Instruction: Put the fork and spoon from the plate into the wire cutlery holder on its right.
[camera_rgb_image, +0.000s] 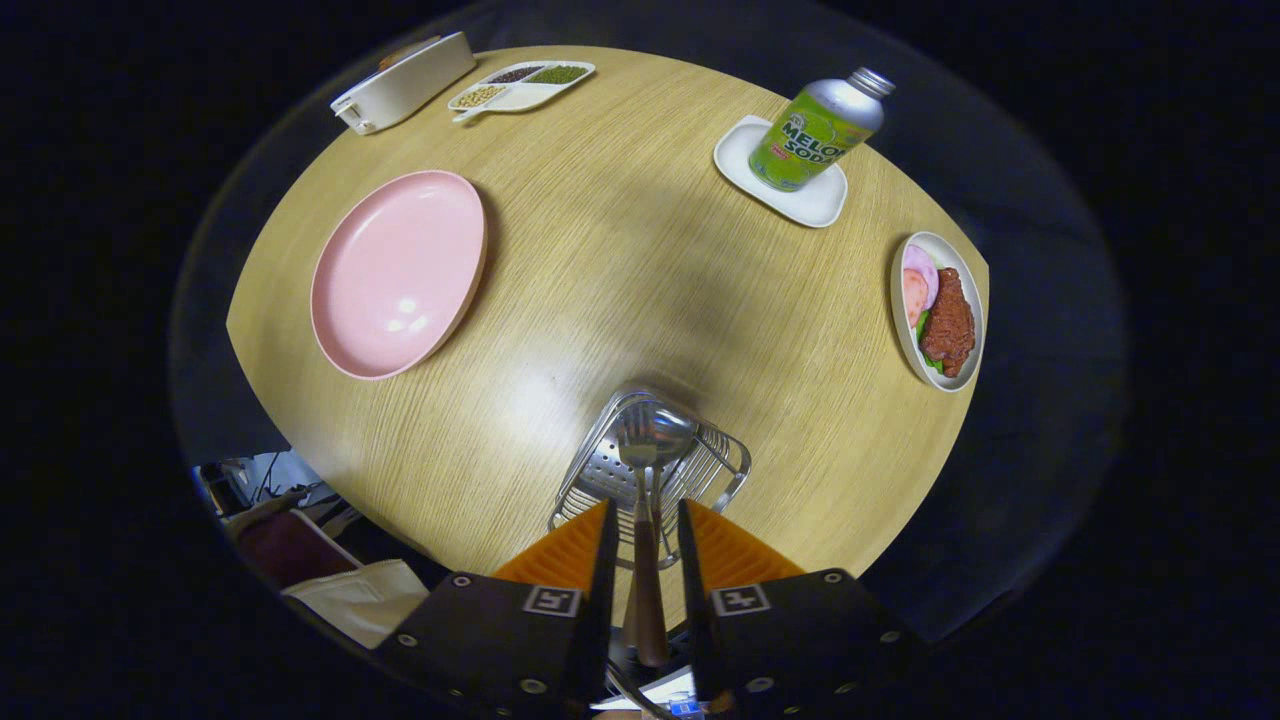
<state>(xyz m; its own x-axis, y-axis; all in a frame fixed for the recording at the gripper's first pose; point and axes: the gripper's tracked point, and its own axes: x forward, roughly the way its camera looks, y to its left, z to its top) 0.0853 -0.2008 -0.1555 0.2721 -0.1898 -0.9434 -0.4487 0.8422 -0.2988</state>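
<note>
The pink plate (398, 272) lies bare on the round wooden table, beyond and to the left of my fingers. Just ahead of my fingertips stands the wire cutlery holder (722, 462). A fork head (634, 442) and a shiny spoon bowl (668, 422) sit inside it, heads down. A brown wooden handle (648, 585) runs back from them between my fingers. My gripper (645, 525) hovers over the holder, slightly open, with a thin gap showing on each side of the handle. Whose handle it is I cannot tell.
A melon soda bottle (818, 132) stands on a white square dish (822, 200) far right. A small plate of meat and ham (938, 312) lies at the right rim. A white box (402, 82) and a divided snack tray (522, 86) sit at the far edge.
</note>
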